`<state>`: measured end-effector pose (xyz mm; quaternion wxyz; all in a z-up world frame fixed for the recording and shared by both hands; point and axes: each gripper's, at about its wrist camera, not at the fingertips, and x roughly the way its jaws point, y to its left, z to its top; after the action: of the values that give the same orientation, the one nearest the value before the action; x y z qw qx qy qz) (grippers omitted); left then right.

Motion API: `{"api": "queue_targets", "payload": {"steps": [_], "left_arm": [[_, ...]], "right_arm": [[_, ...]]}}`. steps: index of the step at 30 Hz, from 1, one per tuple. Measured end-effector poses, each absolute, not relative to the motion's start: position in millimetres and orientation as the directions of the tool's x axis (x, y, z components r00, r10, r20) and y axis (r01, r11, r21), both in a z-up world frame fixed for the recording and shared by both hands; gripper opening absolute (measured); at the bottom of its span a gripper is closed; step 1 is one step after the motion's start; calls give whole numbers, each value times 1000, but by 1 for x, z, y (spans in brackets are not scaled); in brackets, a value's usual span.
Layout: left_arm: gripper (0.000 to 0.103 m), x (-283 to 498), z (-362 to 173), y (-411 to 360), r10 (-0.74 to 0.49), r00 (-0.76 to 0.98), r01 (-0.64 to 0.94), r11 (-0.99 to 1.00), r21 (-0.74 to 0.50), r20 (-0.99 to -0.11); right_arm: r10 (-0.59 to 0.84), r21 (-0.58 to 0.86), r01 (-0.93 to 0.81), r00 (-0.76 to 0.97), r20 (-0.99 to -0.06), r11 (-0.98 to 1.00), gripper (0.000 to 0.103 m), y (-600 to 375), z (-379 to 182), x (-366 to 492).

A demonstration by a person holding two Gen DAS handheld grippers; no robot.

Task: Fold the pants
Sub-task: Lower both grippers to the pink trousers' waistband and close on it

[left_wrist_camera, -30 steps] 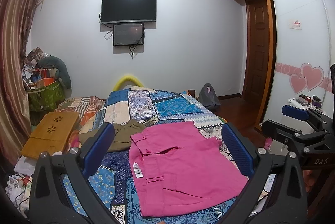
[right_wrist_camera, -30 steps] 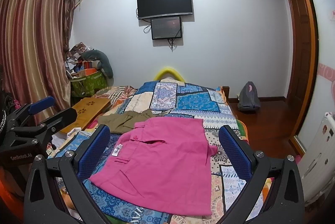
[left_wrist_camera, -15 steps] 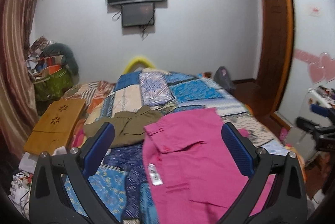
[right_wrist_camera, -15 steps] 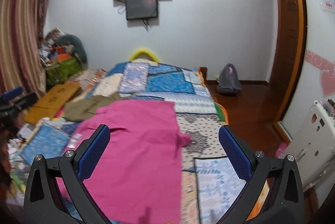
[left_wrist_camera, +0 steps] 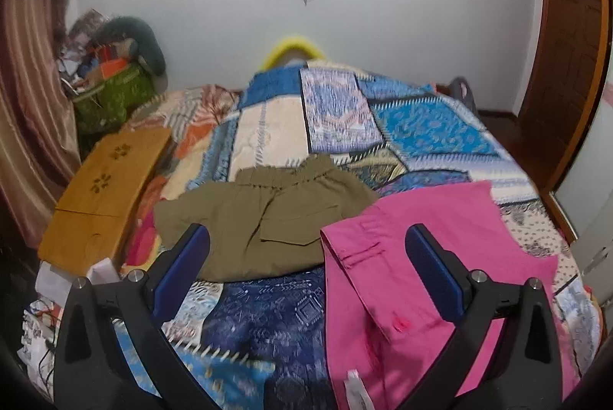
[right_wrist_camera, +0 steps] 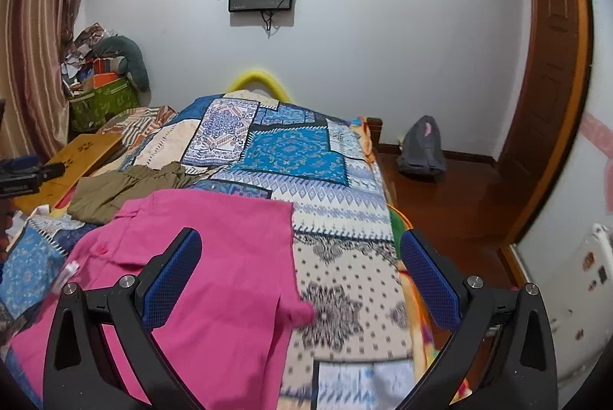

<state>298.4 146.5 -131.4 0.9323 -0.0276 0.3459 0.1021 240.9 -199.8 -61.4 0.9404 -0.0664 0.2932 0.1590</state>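
Pink pants [left_wrist_camera: 417, 257] lie flat on the patchwork bed cover [left_wrist_camera: 337, 126], waistband toward the left, with a white label near the front. In the right wrist view the pink pants [right_wrist_camera: 214, 257] fill the lower left. My left gripper [left_wrist_camera: 306, 268] is open and empty, hovering over the waistband side and the gap beside the olive pants [left_wrist_camera: 276, 218]. My right gripper [right_wrist_camera: 300, 268] is open and empty, above the pants' right edge. The left gripper [right_wrist_camera: 23, 172] shows at the far left of the right wrist view.
Olive pants [right_wrist_camera: 126, 188] lie left of the pink pair. A wooden lap tray [left_wrist_camera: 103, 188] sits at the bed's left edge. A cluttered green bin [left_wrist_camera: 111, 96] stands by the curtain. A grey bag [right_wrist_camera: 421, 149] sits on the floor right of the bed.
Both grippers have moved forward and lower toward the bed, the left one swinging left so the olive pants fill its view. Both stay open. The pants have not moved.
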Motion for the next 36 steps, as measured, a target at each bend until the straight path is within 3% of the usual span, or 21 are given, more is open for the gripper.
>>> {"api": "queue_targets", "payload": {"steps": [5, 7, 9, 10, 12, 20, 23, 25, 27, 28, 30, 31, 32, 33, 36], "left_arm": [[103, 337, -163, 151, 137, 719, -139, 989, 53, -681], [102, 352, -177, 155, 124, 700, -127, 991, 48, -703], [91, 366, -192, 160, 111, 679, -121, 992, 39, -726], [81, 374, -200, 163, 106, 659, -112, 993, 43, -745], [71, 387, -217, 169, 87, 622, -97, 995, 33, -778], [69, 413, -255, 172, 3, 561, -54, 998, -33, -828], [60, 421, -266, 164, -18, 539, -6, 1000, -26, -842], [54, 424, -272, 161, -27, 535, 22, 1000, -19, -845], [42, 427, -276, 163, -73, 522, 41, 997, -61, -850], [33, 429, -277, 164, -97, 517, 45, 995, -87, -851], [27, 431, -278, 166, -115, 507, 37, 993, -112, -854], [20, 432, -278, 166, -103, 506, 29, 994, -102, -857], [16, 432, -279, 166, -90, 505, 22, 996, -91, -858], [13, 432, -280, 166, -76, 503, 13, 997, -80, -861], [9, 429, -276, 165, -57, 513, 4, 998, -64, -857]], "right_arm": [[287, -25, -382, 735, -615, 924, 102, -190, -87, 287], [318, -7, -420, 697, -643, 907, 95, -181, -99, 306], [349, 27, -455, 642, -683, 890, 81, -175, -110, 326], [359, 38, -470, 617, -701, 882, 80, -171, -115, 335], [356, 30, -492, 584, -729, 870, 79, -162, -126, 351], [324, -11, -519, 550, -770, 855, 77, -142, -160, 400], [316, -14, -526, 532, -785, 850, 71, -136, -172, 416], [310, 5, -519, 502, -808, 855, 64, -134, -182, 427], [320, 58, -505, 450, -834, 861, 47, -135, -192, 438], [333, 84, -502, 431, -839, 861, 46, -135, -196, 441], [359, 113, -492, 442, -822, 863, 41, -137, -196, 443], [368, 118, -495, 445, -816, 861, 35, -136, -195, 442], [372, 119, -499, 446, -814, 858, 20, -135, -193, 442], [378, 124, -504, 441, -814, 855, 12, -133, -193, 441], [375, 97, -524, 456, -807, 846, 7, -128, -189, 436]]}}
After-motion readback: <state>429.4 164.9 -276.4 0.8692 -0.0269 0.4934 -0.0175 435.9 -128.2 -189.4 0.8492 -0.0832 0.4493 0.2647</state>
